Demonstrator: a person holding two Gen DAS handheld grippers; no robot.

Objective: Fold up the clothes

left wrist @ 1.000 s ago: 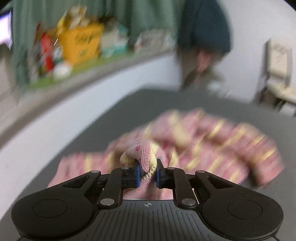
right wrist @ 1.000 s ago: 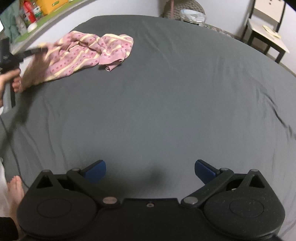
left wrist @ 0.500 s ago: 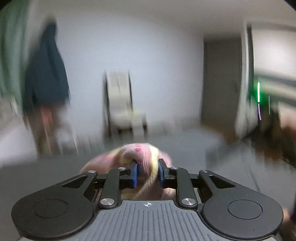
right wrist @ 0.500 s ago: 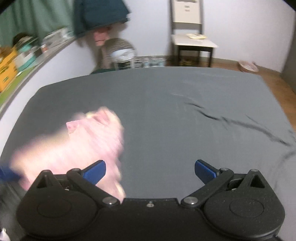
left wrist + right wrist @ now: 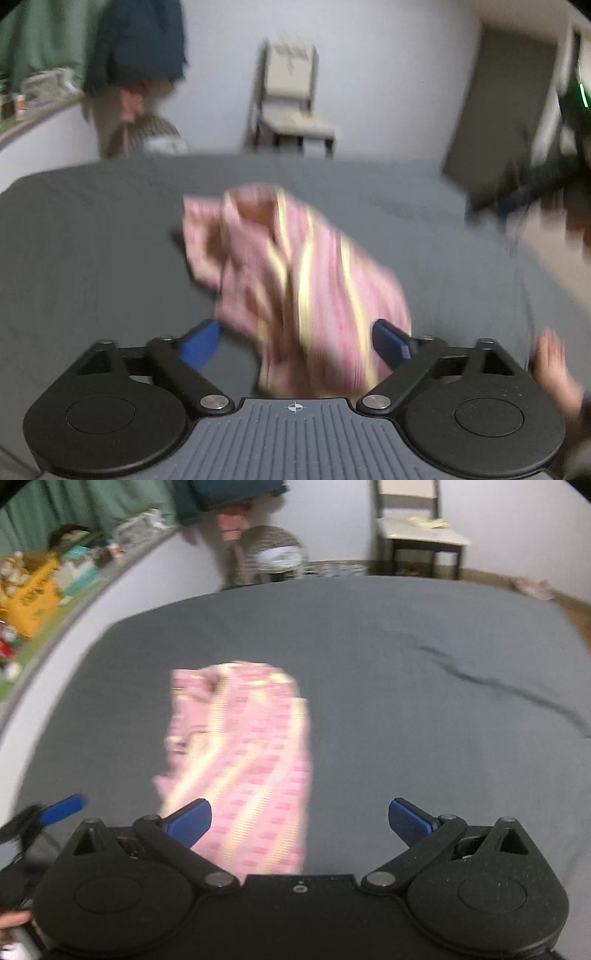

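Note:
A pink garment with yellow stripes [image 5: 295, 280] lies stretched lengthwise on the grey bed sheet [image 5: 92, 240], blurred by motion. My left gripper [image 5: 295, 343] hovers at its near end with jaws opening wide. The cloth runs between the blue pads, but neither pad presses on it. In the right wrist view the same garment [image 5: 243, 746] reaches from mid-bed down under my right gripper [image 5: 299, 827], which stands open with nothing pinched. A blue fingertip [image 5: 61, 810] of the left gripper shows at the left edge there.
A chair [image 5: 417, 528] and a round woven basket [image 5: 273, 554] stand beyond the bed's far edge. A cluttered ledge [image 5: 37, 587] runs along the left wall. A dark crease [image 5: 498, 686] crosses the sheet [image 5: 406, 701] at right. A hand [image 5: 554, 362] shows at lower right.
The left gripper carried the garment from the bed's far left corner toward the near middle, then opened and let it go. The right gripper stayed open while its view swung up.

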